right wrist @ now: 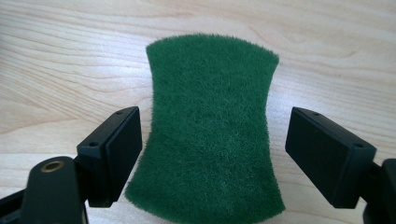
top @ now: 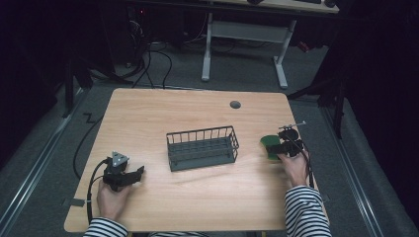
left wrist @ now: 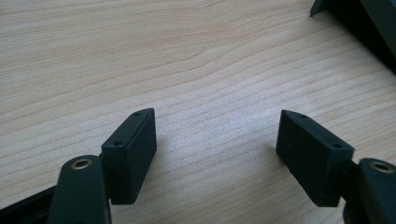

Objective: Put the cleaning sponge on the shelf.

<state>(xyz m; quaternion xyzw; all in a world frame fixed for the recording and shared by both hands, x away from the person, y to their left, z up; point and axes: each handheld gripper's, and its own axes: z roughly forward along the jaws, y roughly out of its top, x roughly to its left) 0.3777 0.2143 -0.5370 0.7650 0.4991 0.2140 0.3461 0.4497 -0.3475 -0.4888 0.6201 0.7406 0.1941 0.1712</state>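
Observation:
A green scouring sponge (right wrist: 210,126) lies flat on the wooden table at the right, seen also as a green patch (top: 269,143) in the high view. My right gripper (right wrist: 212,154) straddles it with the jaws wide apart; the pads do not touch the sponge, so the gripper is open. In the high view the right gripper (top: 285,146) sits at the sponge's right edge. My left gripper (top: 129,175) rests near the table's front left, open over bare wood (left wrist: 215,144). A dark wire basket (top: 202,148) stands in the middle of the table.
The basket's corner (left wrist: 359,23) shows at the top right of the left gripper view. A round grommet hole (top: 235,104) sits near the table's far edge. Beyond the table stand a white desk frame (top: 244,44) and cables on the floor.

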